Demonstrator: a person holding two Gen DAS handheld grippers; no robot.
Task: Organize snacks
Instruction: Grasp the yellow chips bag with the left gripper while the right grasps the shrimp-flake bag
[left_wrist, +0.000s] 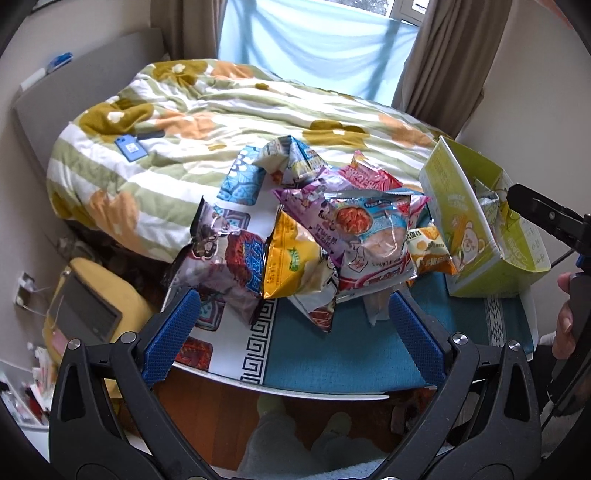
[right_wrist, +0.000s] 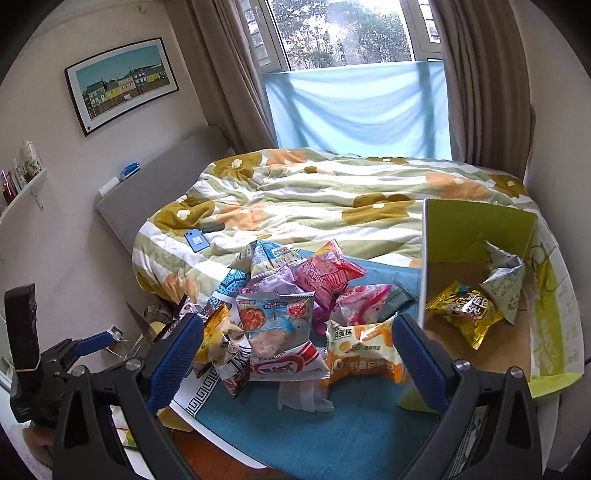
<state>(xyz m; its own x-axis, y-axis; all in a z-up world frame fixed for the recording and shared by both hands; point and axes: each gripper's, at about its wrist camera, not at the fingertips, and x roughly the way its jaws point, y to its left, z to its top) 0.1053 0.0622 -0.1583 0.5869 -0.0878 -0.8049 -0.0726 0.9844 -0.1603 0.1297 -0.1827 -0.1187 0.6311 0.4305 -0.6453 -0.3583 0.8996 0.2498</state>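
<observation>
A heap of snack bags (left_wrist: 325, 229) lies on a small table with a blue patterned cloth (left_wrist: 332, 362); it also shows in the right wrist view (right_wrist: 284, 314). A green cardboard box (left_wrist: 480, 229) stands at the table's right end; in the right wrist view the box (right_wrist: 546, 295) holds a yellow bag (right_wrist: 465, 314) and a silver bag (right_wrist: 506, 284). My left gripper (left_wrist: 291, 332) is open and empty, just short of the heap. My right gripper (right_wrist: 295, 354) is open and empty, in front of the heap, its right finger beside the box wall.
A bed with a flowered quilt (right_wrist: 332, 206) lies behind the table, a blue phone (right_wrist: 197, 242) on it. A yellow cushion with a laptop (left_wrist: 85, 314) sits low at left. Curtains and a window (right_wrist: 351, 33) are at the back.
</observation>
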